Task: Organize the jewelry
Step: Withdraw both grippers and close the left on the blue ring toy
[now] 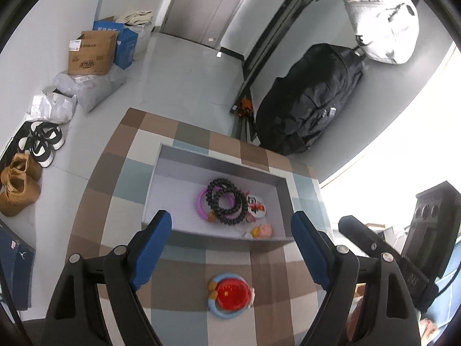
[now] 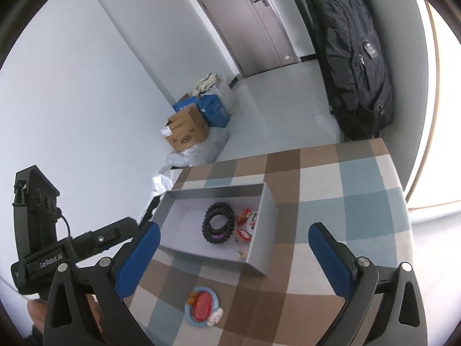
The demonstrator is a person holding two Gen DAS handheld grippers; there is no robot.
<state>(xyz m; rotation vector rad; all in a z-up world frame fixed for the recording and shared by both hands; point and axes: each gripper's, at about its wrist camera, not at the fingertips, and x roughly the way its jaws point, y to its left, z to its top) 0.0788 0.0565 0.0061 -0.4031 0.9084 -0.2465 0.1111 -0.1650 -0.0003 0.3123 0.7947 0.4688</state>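
Blue-padded and black-framed, the left gripper (image 1: 230, 225) hovers above the checked brown, cream and blue tablecloth (image 1: 115, 190), tilted down, its jaws spread wide and holding nothing. The right gripper (image 2: 233, 242) hangs beside it, likewise wide apart and empty. A shallow grey cardboard box (image 1: 161, 173) holds a coiled black bead bracelet (image 1: 226, 204) over a pink ring (image 1: 201, 204). A round blue-rimmed red trinket (image 1: 230, 294) lies on the cloth just outside the box, nearer the grippers.

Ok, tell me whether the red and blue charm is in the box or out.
Out. The charm lies on the checked cloth, in front of the box, clear of its near wall.
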